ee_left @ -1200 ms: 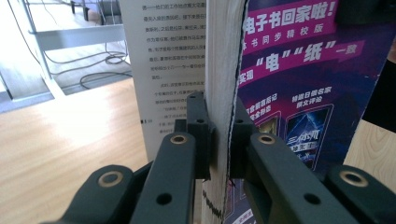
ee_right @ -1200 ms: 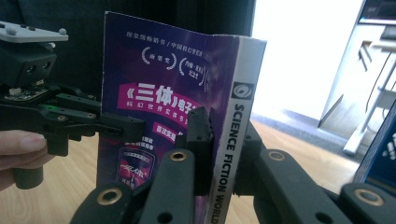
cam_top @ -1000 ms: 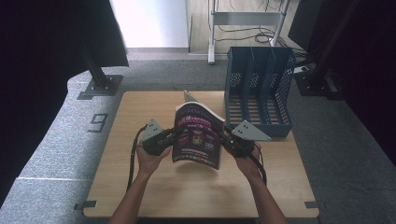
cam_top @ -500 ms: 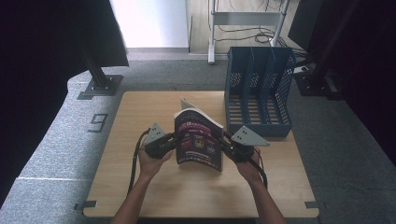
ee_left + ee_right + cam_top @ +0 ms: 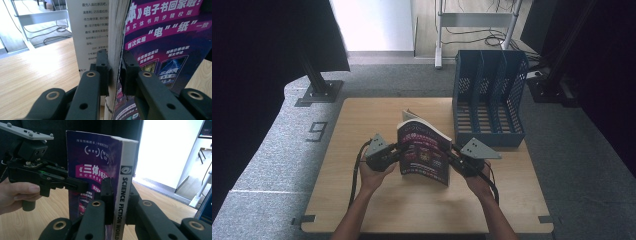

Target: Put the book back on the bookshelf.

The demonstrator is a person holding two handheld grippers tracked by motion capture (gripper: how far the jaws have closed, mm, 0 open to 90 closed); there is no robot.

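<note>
Both grippers, left point(image 5: 398, 151) and right point(image 5: 454, 153), clenched the paperback point(image 5: 424, 155) upright, probably readying it for the file rack point(image 5: 488, 100).

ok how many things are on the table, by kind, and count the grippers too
book: 1, purple cover, held upright above the table
file rack: 1, blue, with three slots
grippers: 2, left gripper and right gripper, each clamped on a side of the book
total: 4
</note>
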